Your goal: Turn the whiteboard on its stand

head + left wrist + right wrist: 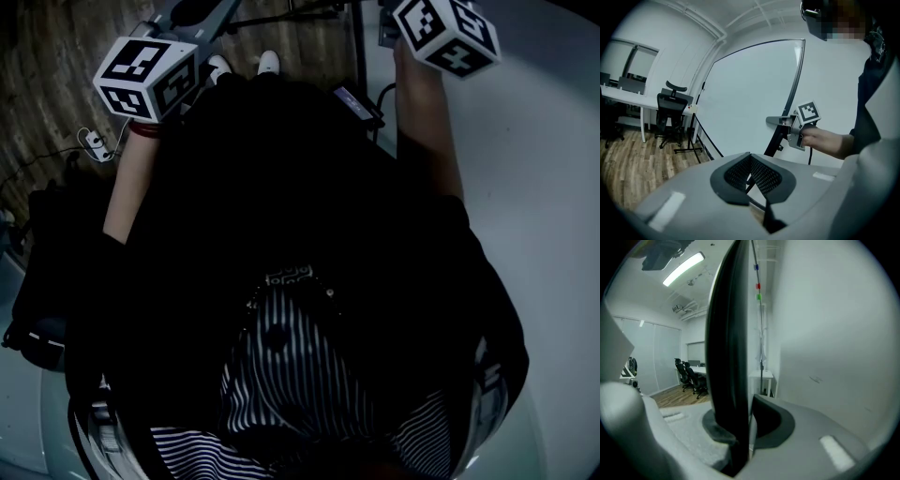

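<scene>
The whiteboard stands upright on its black stand, its white face to my right. My right gripper is shut on the board's dark edge frame, which runs up between the jaws. The left gripper view shows that right gripper clamped at the frame, with a hand behind it. My left gripper is shut on nothing and is held apart from the board, pointing at it. In the head view, both marker cubes show above a dark-clothed body.
Office chairs and a white desk stand on the wooden floor to the left. A stand foot lies near the board's far end. White shoes and a cable are on the floor.
</scene>
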The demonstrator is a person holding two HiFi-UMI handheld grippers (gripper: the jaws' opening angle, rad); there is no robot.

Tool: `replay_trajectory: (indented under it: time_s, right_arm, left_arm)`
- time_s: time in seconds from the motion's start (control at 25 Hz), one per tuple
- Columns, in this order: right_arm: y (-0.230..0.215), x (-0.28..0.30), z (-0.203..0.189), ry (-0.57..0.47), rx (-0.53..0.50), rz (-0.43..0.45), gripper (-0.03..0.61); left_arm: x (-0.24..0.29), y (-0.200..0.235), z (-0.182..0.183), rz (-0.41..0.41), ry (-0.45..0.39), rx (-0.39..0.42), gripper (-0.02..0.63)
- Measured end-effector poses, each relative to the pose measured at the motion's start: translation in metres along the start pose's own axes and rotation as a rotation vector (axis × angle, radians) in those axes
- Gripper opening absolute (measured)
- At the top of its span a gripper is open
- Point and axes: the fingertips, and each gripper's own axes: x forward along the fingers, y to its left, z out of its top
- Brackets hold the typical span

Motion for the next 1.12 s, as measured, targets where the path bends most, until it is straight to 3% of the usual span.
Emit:
replay_trajectory:
  time_s: [0.24, 0.32, 0.36, 0.6, 0.72, 0.84, 1.12]
  right_arm:
    - [0.011, 0.007, -0.002, 0.017, -0.019, 0.048, 0.060]
    - [0.021, 0.000, -0.011, 0.053, -0.035, 0.129, 0.154]
    - [0.024, -0.007, -0.017, 0.075, -0.041, 0.165, 0.170]
    - [0.030, -0.073, -0.055, 0.090, 0.019, 0.240, 0.169]
    - [0.049, -0.094, -0.063, 0.077, 0.001, 0.282, 0.109]
    - [0.070, -0.098, -0.072, 0.096, -0.032, 0.309, 0.078]
    - [0.090, -0.085, -0.062, 0.102, 0.030, 0.444, 0.077]
  left_arm:
    - [0.003, -0.004, 0.002, -0.014, 0.001, 0.011, 0.002]
    - [0.004, -0.008, 0.001, -0.037, 0.008, 0.021, 0.002]
    - [0.004, -0.011, -0.001, -0.050, 0.014, 0.027, 0.002]
    - [-0.002, -0.025, -0.012, -0.097, 0.028, 0.036, 0.002]
    - [0.004, -0.039, -0.010, -0.144, 0.028, 0.055, 0.002]
    - [0.008, -0.050, -0.003, -0.171, 0.016, 0.070, 0.002]
    - [0.019, -0.044, 0.011, -0.171, -0.014, 0.057, 0.002]
